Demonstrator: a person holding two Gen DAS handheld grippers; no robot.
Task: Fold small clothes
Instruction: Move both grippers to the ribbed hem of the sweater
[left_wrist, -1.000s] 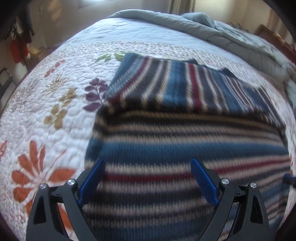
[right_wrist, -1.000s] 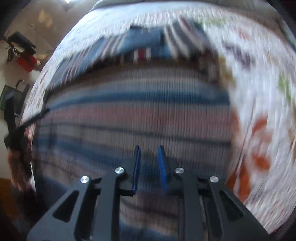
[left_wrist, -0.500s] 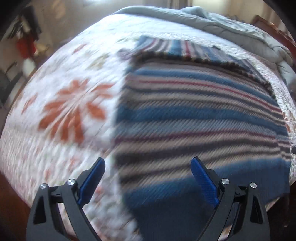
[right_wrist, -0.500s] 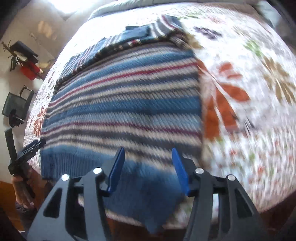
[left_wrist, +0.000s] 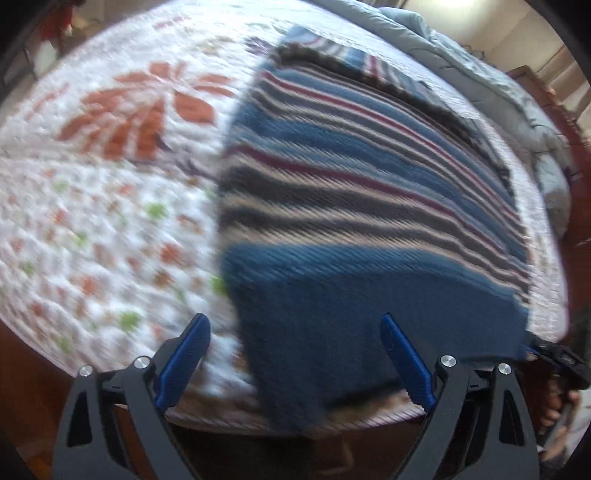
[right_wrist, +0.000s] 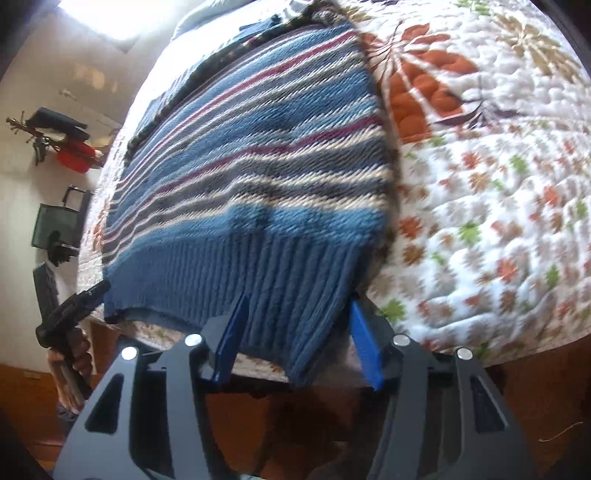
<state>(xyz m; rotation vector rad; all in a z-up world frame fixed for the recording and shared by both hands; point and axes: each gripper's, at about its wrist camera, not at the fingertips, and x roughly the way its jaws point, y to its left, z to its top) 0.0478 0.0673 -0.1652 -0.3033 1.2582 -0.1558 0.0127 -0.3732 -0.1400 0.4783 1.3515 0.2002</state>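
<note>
Left wrist view: the left hand-held gripper (left_wrist: 293, 363) stands wide apart, holding nothing, above the near left corner of the striped sweater (left_wrist: 369, 206) on the bed quilt (left_wrist: 92, 221). The blue hem hangs over the bed edge (risk: it slides off).

Right wrist view: the right hand-held gripper (right_wrist: 295, 338) has just opened approx. halfway; the hem's corner is between the pads, not pinched, so a careless grab may take one layer only.

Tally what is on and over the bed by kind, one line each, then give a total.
Striped blue knitted sweater: 1
White floral quilted bedspread: 1
Grey-blue bunched duvet: 1
Black hand-held gripper with blue fingers: 2, left hand-held gripper and right hand-held gripper, both open
Total: 5
</note>
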